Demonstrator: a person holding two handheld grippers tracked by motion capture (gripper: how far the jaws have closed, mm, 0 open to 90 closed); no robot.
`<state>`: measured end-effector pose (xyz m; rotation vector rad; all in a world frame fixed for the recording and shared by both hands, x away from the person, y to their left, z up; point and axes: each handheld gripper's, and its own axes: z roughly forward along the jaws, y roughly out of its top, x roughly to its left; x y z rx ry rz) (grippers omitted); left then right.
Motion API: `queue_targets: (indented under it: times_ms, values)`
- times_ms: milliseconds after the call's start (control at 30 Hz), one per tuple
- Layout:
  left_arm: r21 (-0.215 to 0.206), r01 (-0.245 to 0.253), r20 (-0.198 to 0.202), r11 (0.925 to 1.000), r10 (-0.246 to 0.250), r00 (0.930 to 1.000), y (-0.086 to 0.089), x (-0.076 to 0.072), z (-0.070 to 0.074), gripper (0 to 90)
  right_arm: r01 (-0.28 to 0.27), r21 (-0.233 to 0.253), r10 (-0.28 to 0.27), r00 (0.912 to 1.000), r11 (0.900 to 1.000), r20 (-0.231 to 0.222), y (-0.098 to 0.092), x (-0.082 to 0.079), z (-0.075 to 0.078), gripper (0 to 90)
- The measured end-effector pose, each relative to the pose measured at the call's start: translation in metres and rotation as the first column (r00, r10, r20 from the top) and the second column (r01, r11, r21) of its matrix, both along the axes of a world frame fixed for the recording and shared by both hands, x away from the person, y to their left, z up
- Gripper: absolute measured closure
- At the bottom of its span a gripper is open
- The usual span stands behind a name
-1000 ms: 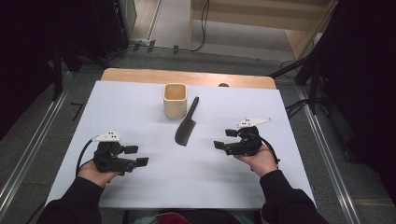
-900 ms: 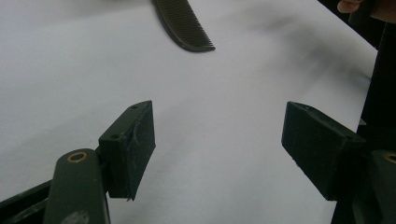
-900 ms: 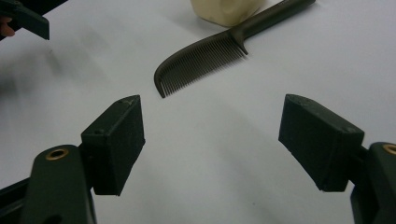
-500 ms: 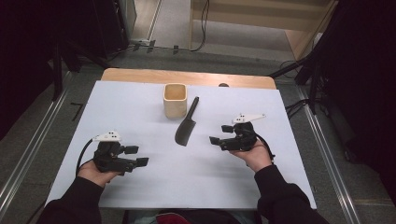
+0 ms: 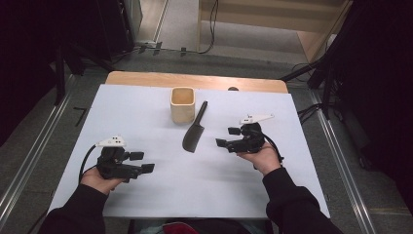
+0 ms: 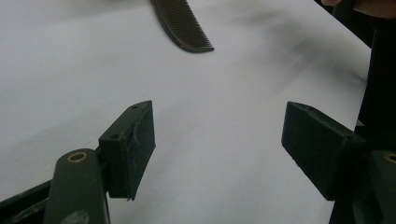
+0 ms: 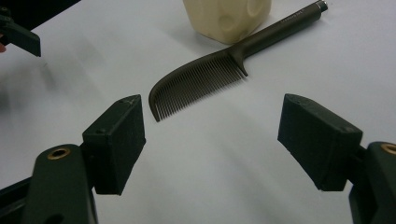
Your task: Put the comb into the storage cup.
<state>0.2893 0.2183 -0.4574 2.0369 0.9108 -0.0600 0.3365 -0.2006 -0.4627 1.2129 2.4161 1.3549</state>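
Observation:
A dark comb (image 5: 194, 131) with a long handle lies flat in the middle of the white table (image 5: 131, 112). Its handle points away, toward a small beige cup (image 5: 182, 104) standing just behind and to its left. My right gripper (image 5: 226, 137) is open and empty, hovering a short way right of the comb's teeth. In the right gripper view the comb (image 7: 205, 79) and the cup (image 7: 226, 18) lie ahead of the spread jaws (image 7: 210, 140). My left gripper (image 5: 141, 162) is open and empty at the front left; the comb's tip (image 6: 184, 23) lies far ahead of it (image 6: 219, 140).
A wooden strip (image 5: 146, 78) runs along the table's far edge. Metal rails and dark floor flank the table on both sides. The other hand's sleeve (image 6: 378, 70) shows at the right of the left gripper view.
My right gripper has moved left and slightly forward, closer to the comb. The left gripper, comb and cup have stayed where they were.

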Motion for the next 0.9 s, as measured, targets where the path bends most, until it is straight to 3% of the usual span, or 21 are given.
queue_targets:
  times_ms: [900]
  values:
    - [0.001, -0.002, -0.002, 1.0000, 0.002, 1.0000, -0.001, 0.001, 0.000, 26.1, 0.007, -0.013, -0.007, 1.0000, 1.000, 0.003, 0.019, 0.031, 0.001, 22.6]
